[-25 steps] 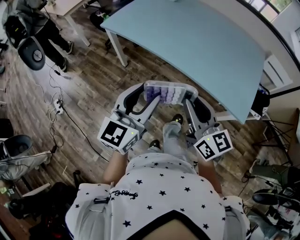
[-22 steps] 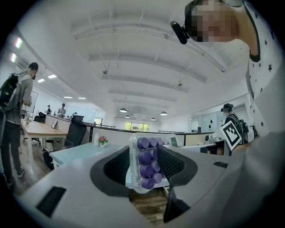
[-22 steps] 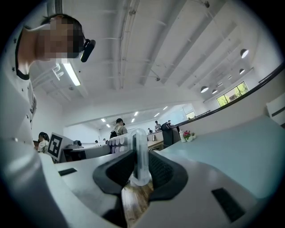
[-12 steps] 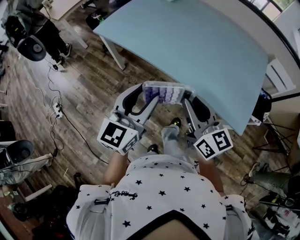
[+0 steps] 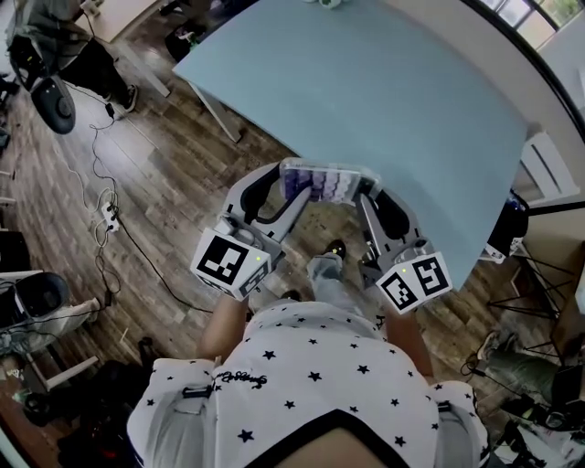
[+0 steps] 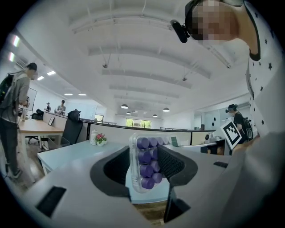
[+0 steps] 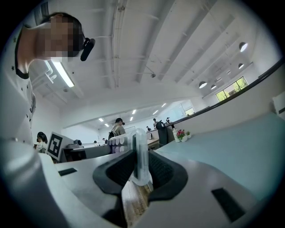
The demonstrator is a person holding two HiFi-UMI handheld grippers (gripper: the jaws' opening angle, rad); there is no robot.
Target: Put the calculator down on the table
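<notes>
A calculator with purple keys in a clear case hangs in the air between both grippers, just short of the near edge of the light-blue table. My left gripper is shut on its left end, my right gripper on its right end. In the left gripper view the calculator stands between the jaws of the left gripper, keys facing the right jaw. The right gripper view shows the calculator edge-on, pinched in the right gripper.
A small flowerpot sits at the table's far edge. A table leg stands over the wood floor, where cables trail at left. A person and an office chair are at the top left. My own legs are below the grippers.
The table has slid down and closer in the head view as I walked toward it. Both grippers keep the same hold on the calculator.
</notes>
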